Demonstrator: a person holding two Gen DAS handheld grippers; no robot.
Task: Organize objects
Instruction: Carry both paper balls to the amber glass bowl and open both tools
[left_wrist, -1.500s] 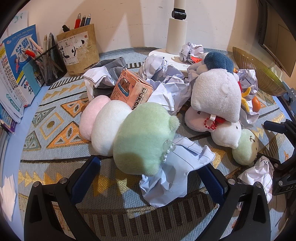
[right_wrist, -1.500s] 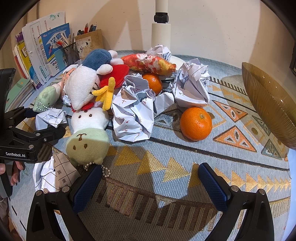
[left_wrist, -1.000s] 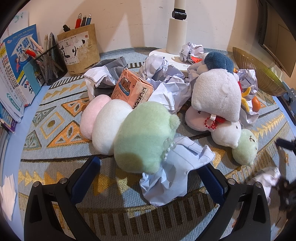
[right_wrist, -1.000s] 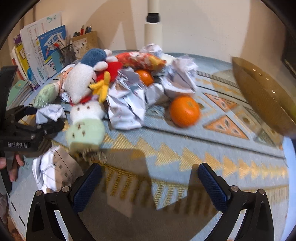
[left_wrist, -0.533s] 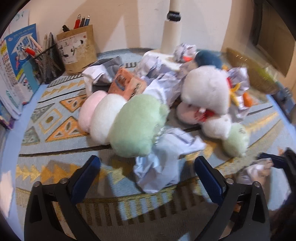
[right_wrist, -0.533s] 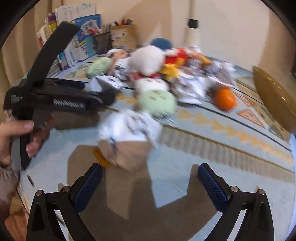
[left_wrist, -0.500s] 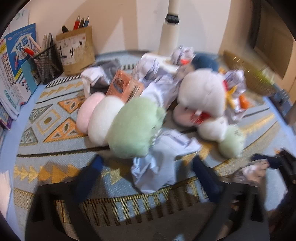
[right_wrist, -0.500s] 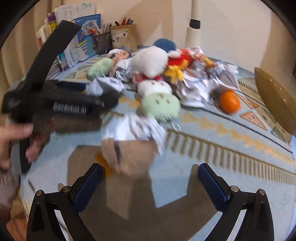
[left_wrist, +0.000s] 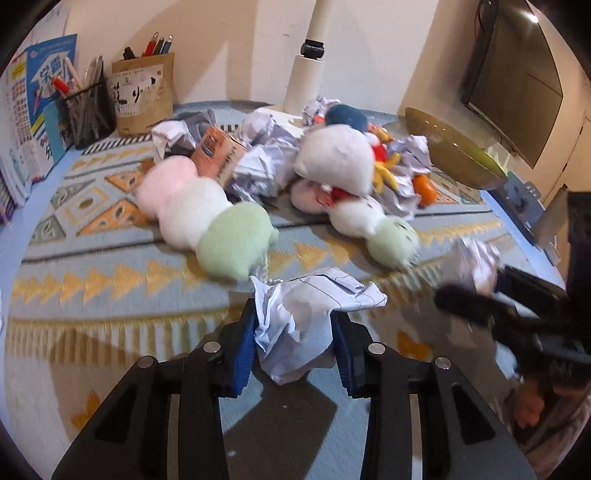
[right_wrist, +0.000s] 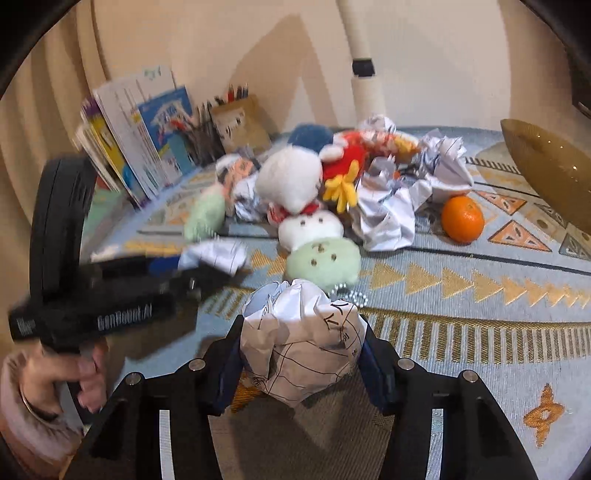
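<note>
My left gripper (left_wrist: 295, 339) is shut on a crumpled ball of lined paper (left_wrist: 299, 325), held above the patterned mat. My right gripper (right_wrist: 301, 350) is shut on another crumpled paper ball (right_wrist: 303, 339) with black writing. Each gripper shows in the other's view: the right one with its paper (left_wrist: 476, 266) at the right, the left one with its paper (right_wrist: 214, 258) at the left. A heap of plush toys (left_wrist: 332, 162) and more crumpled paper (right_wrist: 388, 218) lies further back on the mat.
An orange (right_wrist: 462, 219) lies right of the heap. A gold bowl (right_wrist: 550, 173) stands at the right edge. Pen holders (left_wrist: 144, 99), books (right_wrist: 129, 133) and a white lamp post (left_wrist: 310, 74) stand along the back wall. A monitor (left_wrist: 517, 81) hangs at the right.
Both grippers have closed on crumpled paper balls and lifted them back from the heap. Both were open and empty before.
</note>
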